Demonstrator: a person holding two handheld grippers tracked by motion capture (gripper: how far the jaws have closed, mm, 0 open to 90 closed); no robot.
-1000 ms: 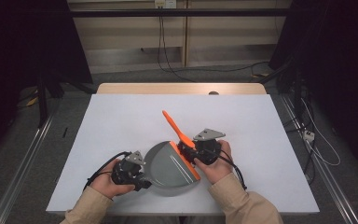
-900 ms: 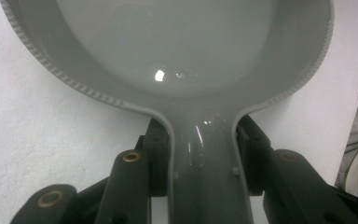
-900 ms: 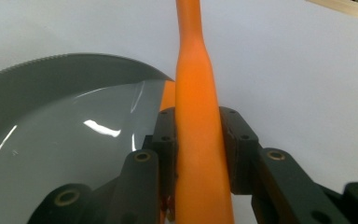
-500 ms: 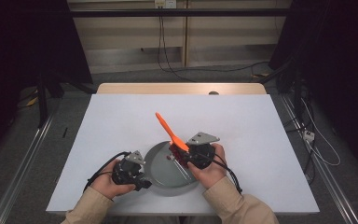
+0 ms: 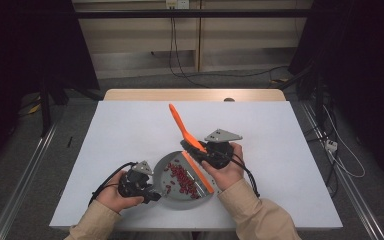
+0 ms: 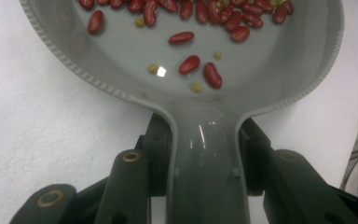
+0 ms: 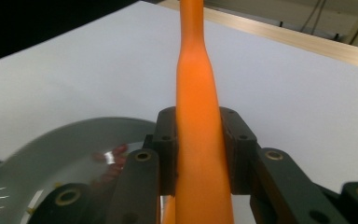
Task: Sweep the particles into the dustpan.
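White matte table (image 5: 130, 130). My left claw (image 6: 205, 163) clamped on glossy grey dustpan (image 6: 121, 70) handle; red kidney beans (image 6: 189, 64) inside. My right claw (image 7: 200, 154) clamped on smooth orange brush handle (image 7: 196, 107), tilted over pan.

Both forearms enter from the bottom edge, beige sleeves, hands wrapped around the gripper bodies. Left gripper (image 5: 152, 196) low near the table's front edge, pointing right, jaws clamped on a grey handle (image 6: 205, 158). Right gripper (image 5: 192, 148) farther in and higher, pointing up-left, grey plate on top, jaws pinched tight on an orange handle (image 7: 196, 140). The two hands are near each other, not touching.
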